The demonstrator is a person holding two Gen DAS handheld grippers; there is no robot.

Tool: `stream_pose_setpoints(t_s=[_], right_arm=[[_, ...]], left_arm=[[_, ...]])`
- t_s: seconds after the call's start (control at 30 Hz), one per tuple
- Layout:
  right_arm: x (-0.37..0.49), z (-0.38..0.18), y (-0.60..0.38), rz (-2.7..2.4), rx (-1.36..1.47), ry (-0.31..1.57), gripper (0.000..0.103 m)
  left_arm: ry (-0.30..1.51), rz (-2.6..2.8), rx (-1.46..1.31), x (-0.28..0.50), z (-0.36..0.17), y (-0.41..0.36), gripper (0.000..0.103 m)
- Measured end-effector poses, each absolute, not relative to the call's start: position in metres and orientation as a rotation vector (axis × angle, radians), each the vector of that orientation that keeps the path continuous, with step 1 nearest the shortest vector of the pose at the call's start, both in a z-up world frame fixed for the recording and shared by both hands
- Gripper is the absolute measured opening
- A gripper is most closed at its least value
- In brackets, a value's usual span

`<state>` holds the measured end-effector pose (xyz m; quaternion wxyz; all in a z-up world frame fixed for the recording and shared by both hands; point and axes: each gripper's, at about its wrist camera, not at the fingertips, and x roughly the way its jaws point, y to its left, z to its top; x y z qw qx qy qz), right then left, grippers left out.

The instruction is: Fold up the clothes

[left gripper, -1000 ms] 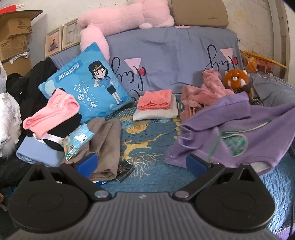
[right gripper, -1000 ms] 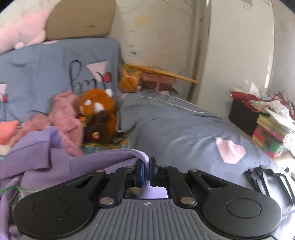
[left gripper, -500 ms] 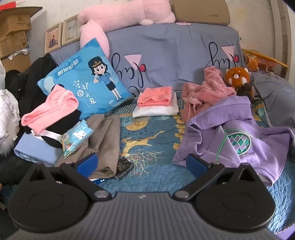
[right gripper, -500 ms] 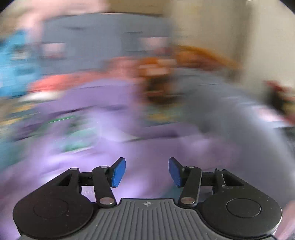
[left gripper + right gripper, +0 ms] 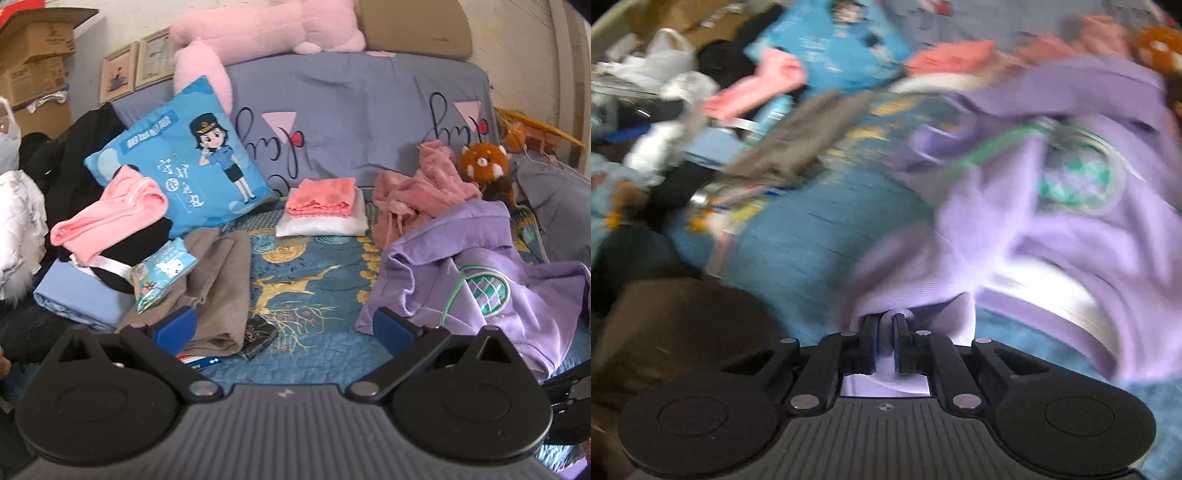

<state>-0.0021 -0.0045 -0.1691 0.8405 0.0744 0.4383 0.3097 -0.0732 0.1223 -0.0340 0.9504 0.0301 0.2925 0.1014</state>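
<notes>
Right gripper [image 5: 885, 334]: fingers closing, narrow gap, a pinch of soft lilac fabric from the hoodie [image 5: 1052, 206] pressed between the pads. View heavily motion-blurred; fabric bunches up from the fingers toward the garment body at right.

Left gripper [image 5: 284, 326]: fingers wide apart, blue pads bare, nothing between them, over the quilt [image 5: 295, 280].

Hoodie [image 5: 476, 280]: crumpled heap on the right of the quilt, matte knit, round green-and-white chest patch facing up, green cord looping across it.

Quilt: blue, stitched texture, gold deer print.

Left of centre: brown garment [image 5: 218, 284], ribbed, loosely folded lengthwise. A glossy packet [image 5: 162, 273] lies at its left edge.

Far centre: folded stack [image 5: 325, 212], coral piece on white, square edges. Right of it a fuzzy pink garment [image 5: 417, 192], unfolded. Blue cushion [image 5: 184, 162] stands tilted, far left.
</notes>
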Motion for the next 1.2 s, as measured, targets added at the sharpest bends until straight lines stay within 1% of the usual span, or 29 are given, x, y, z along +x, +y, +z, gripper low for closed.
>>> stream_pose_setpoints(t_s=[0.13,0.27,0.33,0.47,0.5,0.6,0.67,0.7,0.77,0.83,0.9,0.93,1.07,1.2], right_arm=[[0.014,-0.139,0.024,0.776,0.279,0.858,0.008],[0.061,-0.094,0.05,0.839,0.441,0.76,0.008],[0.086,-0.074,0.066,0.853,0.464,0.719,0.008],[0.138,-0.057,0.097,0.865,0.468,0.719,0.008],[0.153,-0.063,0.108,0.852,0.465,0.748,0.008],[0.183,-0.094,0.14,0.726,0.357,0.881,0.016],[0.188,-0.112,0.153,0.611,0.247,0.917,0.017],[0.187,-0.118,0.152,0.582,0.238,0.917,0.017],[0.181,-0.129,0.143,0.543,0.244,0.911,0.018],[0.164,-0.129,0.116,0.522,0.253,0.86,0.031],[0.139,-0.128,0.079,0.451,0.226,0.784,0.04],[0.126,-0.13,0.058,0.415,0.212,0.764,0.042],[0.064,-0.147,-0.03,0.281,0.178,0.745,0.043],[0.002,-0.173,-0.108,0.205,0.264,0.814,0.052]], left_arm=[[0.579,0.249,0.051,-0.078,-0.029,0.138,0.103],[0.544,0.307,0.019,-0.088,-0.02,0.161,0.103],[0.522,0.332,-0.006,-0.095,-0.014,0.174,0.103],[0.498,0.376,-0.06,-0.107,-0.007,0.204,0.103],[0.5,0.389,-0.069,-0.107,-0.008,0.21,0.103],[0.529,0.418,-0.086,-0.106,-0.016,0.224,0.103],[0.572,0.427,-0.064,-0.099,-0.025,0.226,0.103],[0.587,0.434,-0.04,-0.096,-0.029,0.225,0.103],[0.611,0.438,-0.005,-0.091,-0.037,0.222,0.103],[0.628,0.425,0.001,-0.086,-0.045,0.22,0.103],[0.65,0.406,-0.027,-0.08,-0.055,0.221,0.103],[0.66,0.397,-0.043,-0.077,-0.059,0.221,0.103],[0.702,0.333,-0.1,-0.065,-0.081,0.218,0.103],[0.754,0.239,-0.126,-0.048,-0.108,0.198,0.103]])
